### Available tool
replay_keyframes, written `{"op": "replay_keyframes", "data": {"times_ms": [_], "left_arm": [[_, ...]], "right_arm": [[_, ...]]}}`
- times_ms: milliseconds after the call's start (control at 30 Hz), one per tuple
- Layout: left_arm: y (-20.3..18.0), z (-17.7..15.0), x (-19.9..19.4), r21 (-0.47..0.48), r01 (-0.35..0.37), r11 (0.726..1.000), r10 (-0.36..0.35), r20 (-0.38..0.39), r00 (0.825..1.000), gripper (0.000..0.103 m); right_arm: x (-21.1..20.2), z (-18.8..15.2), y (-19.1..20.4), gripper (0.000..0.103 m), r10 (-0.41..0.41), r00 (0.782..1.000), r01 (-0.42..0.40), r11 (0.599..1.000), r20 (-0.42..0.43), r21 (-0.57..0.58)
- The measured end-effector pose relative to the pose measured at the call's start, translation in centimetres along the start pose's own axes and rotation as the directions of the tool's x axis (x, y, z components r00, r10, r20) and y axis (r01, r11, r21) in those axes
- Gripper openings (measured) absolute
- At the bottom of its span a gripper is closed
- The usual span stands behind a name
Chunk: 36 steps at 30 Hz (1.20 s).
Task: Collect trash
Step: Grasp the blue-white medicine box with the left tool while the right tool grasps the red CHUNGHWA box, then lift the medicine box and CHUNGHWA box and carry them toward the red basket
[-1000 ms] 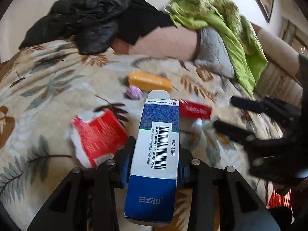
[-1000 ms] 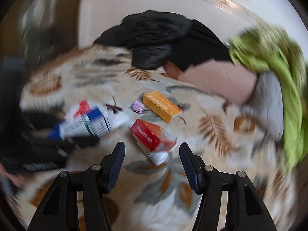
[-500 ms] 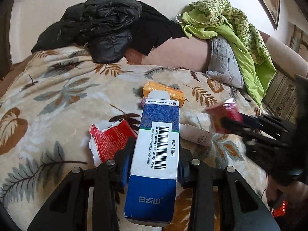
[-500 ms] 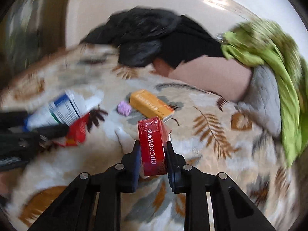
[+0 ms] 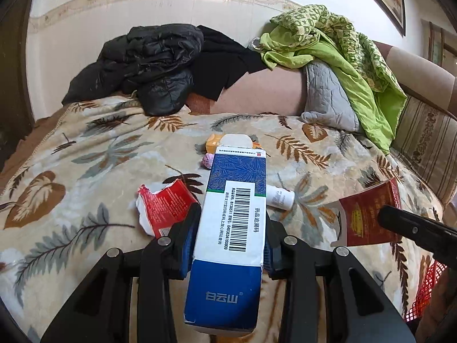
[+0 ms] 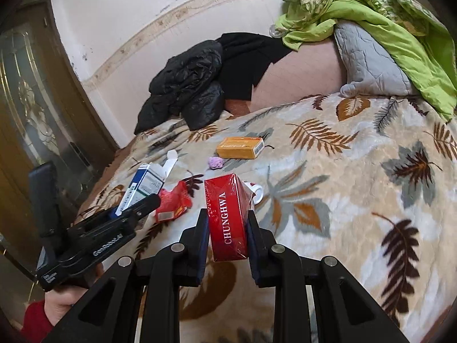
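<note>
My left gripper [image 5: 230, 228] is shut on a long blue and white medicine box [image 5: 232, 228], held above the bed; the same blue and white box [image 6: 142, 188] and left gripper [image 6: 137, 208] show at the left of the right wrist view. My right gripper [image 6: 227, 223] is shut on a red cigarette pack [image 6: 227, 214], lifted off the blanket; that red pack [image 5: 368, 214] appears at the right of the left wrist view. On the leaf-patterned blanket [image 5: 85, 171] lie a torn red wrapper [image 5: 164, 208], an orange box [image 6: 240, 147], a small purple wad [image 6: 215, 163] and a small white bottle [image 5: 280, 197].
Black jackets [image 5: 148, 65] are piled at the head of the bed, next to a green blanket [image 5: 342, 57] over a grey pillow [image 5: 328, 100]. A red mesh basket [image 5: 428, 291] shows at the lower right edge. A glass-panelled door [image 6: 31, 108] stands on the left.
My right gripper went from open around the red pack to shut on it, then lifted it and rolled. My left gripper drew back and rose a little with the blue box still held.
</note>
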State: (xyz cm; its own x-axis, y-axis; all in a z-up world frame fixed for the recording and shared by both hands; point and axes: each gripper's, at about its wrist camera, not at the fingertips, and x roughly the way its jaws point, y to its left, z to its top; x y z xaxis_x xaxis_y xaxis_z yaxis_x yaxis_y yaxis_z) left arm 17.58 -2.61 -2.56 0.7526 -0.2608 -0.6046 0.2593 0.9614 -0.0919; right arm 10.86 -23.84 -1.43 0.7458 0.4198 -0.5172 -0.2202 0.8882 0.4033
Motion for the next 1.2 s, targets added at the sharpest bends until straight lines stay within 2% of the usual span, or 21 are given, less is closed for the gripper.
{"op": "replay_keyframes", "data": {"times_ms": [267, 400, 633, 733, 867, 1200], "left_arm": [[-3.1, -1.7, -3.7, 0.053, -0.001, 0.999, 0.001, -0.010, 1.000, 0.036], [-4.2, -3.6, -5.9, 0.081, -0.001, 0.997, 0.003, -0.023, 1.000, 0.036], [-4.4, -7.4, -8.7, 0.029, -0.008, 1.000, 0.010, -0.074, 0.997, 0.036], [-4.1, -8.0, -9.0, -0.020, -0.036, 0.999, 0.034, -0.054, 0.998, 0.036], [-3.6, -7.9, -8.2, -0.032, -0.083, 0.996, 0.081, -0.048, 0.996, 0.036], [-3.7, -7.9, -7.3, -0.012, -0.078, 0.997, 0.077, -0.049, 0.996, 0.036]], "right_arm": [[-3.3, -2.1, 0.1, 0.026, 0.019, 1.000, -0.019, 1.000, 0.012, -0.003], [-4.5, -3.0, -0.2, 0.026, 0.023, 1.000, -0.023, 1.000, 0.009, -0.009], [-6.0, -3.8, -1.4, 0.026, 0.044, 0.999, -0.044, 0.998, 0.013, 0.042], [-5.7, -3.9, -0.9, 0.026, 0.040, 0.999, -0.041, 0.999, 0.008, 0.026], [-5.2, -3.9, -0.5, 0.026, 0.045, 0.999, -0.045, 0.999, -0.006, 0.013], [-4.9, -3.9, -0.9, 0.026, 0.052, 0.999, -0.051, 0.998, -0.012, 0.033]]}}
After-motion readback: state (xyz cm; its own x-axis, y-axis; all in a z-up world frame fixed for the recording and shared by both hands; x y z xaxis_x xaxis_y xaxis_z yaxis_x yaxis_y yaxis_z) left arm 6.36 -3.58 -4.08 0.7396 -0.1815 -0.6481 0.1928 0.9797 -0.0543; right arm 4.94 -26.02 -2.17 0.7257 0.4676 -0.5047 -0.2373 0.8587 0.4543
